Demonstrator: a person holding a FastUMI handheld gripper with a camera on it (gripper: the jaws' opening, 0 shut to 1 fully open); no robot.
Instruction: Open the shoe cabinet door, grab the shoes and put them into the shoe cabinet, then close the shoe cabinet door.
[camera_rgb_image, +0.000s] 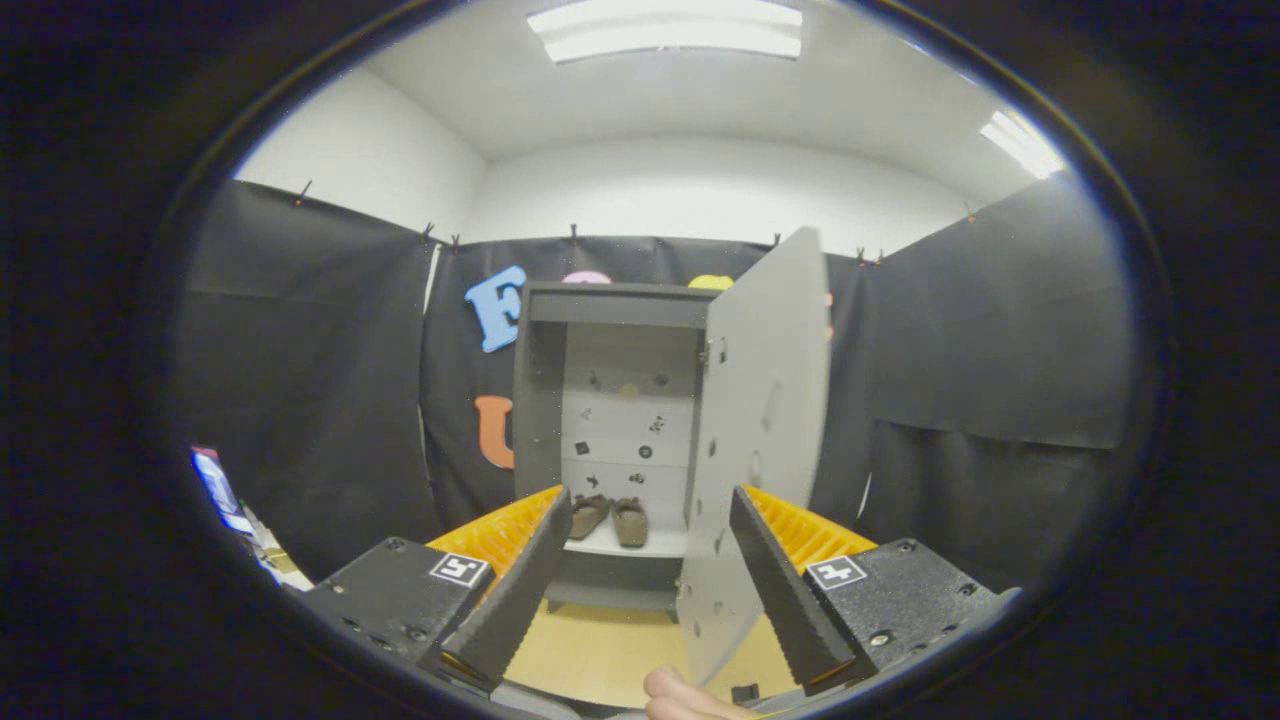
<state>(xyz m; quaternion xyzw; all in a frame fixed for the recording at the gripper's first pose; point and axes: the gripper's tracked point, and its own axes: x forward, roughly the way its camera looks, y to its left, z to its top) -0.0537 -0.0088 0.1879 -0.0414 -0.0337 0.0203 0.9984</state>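
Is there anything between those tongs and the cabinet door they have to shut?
Nothing visible. The tongs are open, and the open door swings out toward them, its lower edge between the fingers. The shoes already sit on the shelf inside the cabinet, beyond the fingers.

The gripper (650, 505) jaws stand apart, empty; beyond them a pair of brown shoes (610, 518) sits inside the grey shoe cabinet (540, 390), its grey door (760, 440) swung open.

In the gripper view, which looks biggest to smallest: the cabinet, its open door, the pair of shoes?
1. Shoe cabinet.
2. Open door, nearly as big; it swings nearer the camera, so that ranking is unsure.
3. Shoes, smallest, on the bottom shelf.
The gripper is open, holding nothing.
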